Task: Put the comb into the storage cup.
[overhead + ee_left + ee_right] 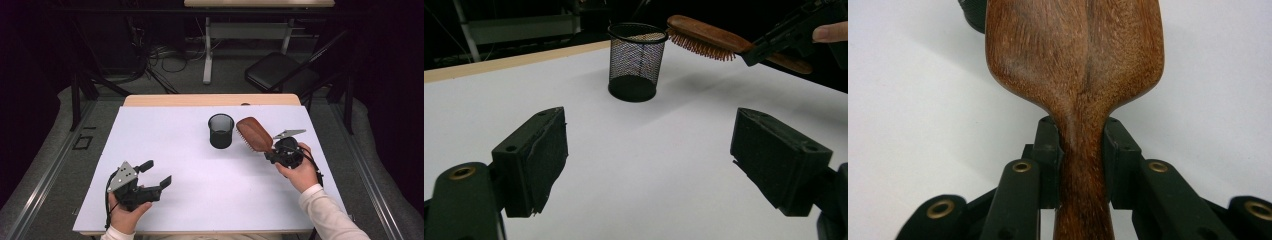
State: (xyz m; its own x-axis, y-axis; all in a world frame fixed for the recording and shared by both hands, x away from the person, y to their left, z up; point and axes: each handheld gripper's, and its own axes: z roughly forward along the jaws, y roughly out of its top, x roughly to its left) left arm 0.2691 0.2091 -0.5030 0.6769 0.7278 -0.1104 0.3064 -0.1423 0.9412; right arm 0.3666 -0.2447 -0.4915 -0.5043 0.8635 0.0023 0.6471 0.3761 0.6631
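Observation:
A wooden hairbrush (254,133) is held off the table by its handle, bristles down, its head just right of a black mesh cup (221,130). My right gripper (272,150) is shut on the handle; in the right gripper view both pads clamp the brush's (1078,65) narrow neck. The left gripper view shows the hairbrush (704,37) hovering beside the cup's (635,60) rim. My left gripper (157,173) rests at the near left of the white table (165,145), jaws wide open with nothing between them.
A folding chair (280,72) and a desk frame with cables stand on the floor beyond the table's far edge. The white surface between the cup and my left gripper is bare.

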